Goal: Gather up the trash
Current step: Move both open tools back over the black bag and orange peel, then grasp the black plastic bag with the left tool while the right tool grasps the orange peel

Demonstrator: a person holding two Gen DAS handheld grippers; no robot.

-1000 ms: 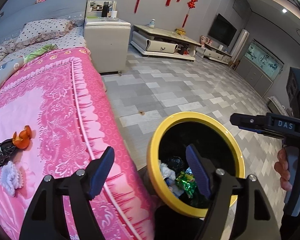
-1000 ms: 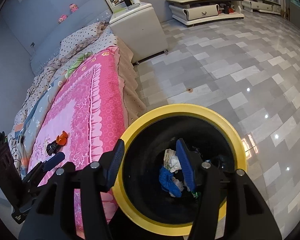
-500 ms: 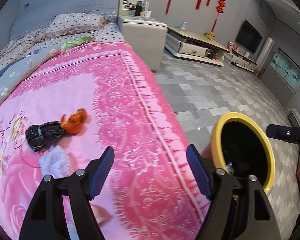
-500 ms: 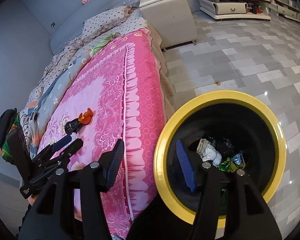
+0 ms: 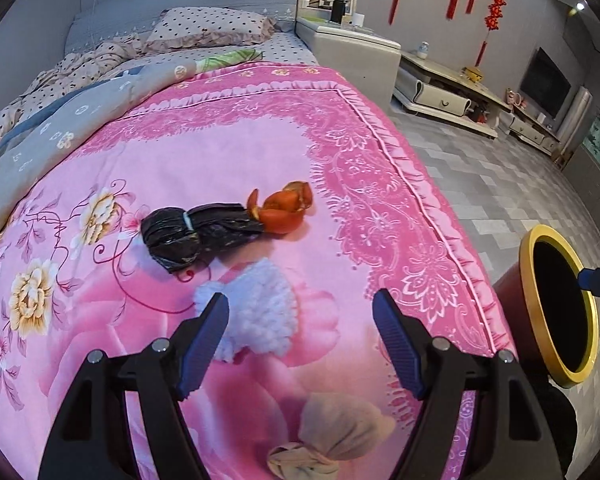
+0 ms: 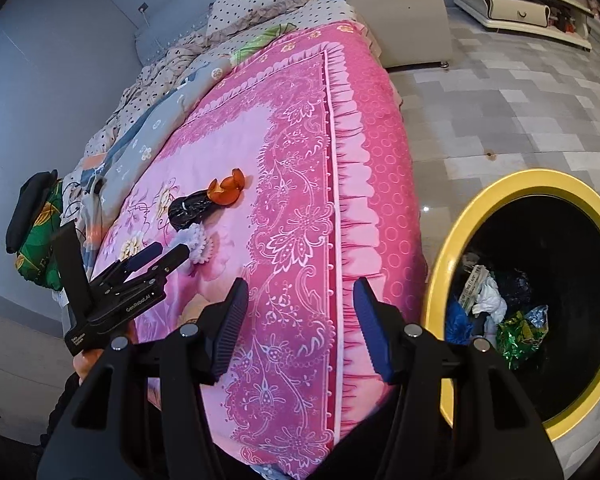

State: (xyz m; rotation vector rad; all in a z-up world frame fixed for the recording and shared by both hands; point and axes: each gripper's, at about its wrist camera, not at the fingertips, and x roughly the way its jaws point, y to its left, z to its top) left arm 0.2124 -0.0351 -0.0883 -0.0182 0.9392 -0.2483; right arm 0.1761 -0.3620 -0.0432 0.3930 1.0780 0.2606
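Pink floral bedspread (image 5: 228,152); black bag (image 5: 188,234); orange peel (image 5: 284,210); white fluffy wad (image 5: 260,312); yellow-rimmed bin (image 6: 496,204).

On the bed: one black bag (image 5: 192,236), one orange peel (image 5: 286,212), one white puff (image 5: 260,312), one beige bundle (image 5: 328,440).

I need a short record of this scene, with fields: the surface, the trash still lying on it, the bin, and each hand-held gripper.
surface: pink floral bedspread
trash on bed: black plastic bag; orange peel; white fluffy wad; beige knotted cloth
bin: yellow-rimmed bin on the floor beside the bed, wrappers and paper inside
left hand-held gripper: open, empty, over the white wad
right hand-held gripper: open, empty, over the bed edge
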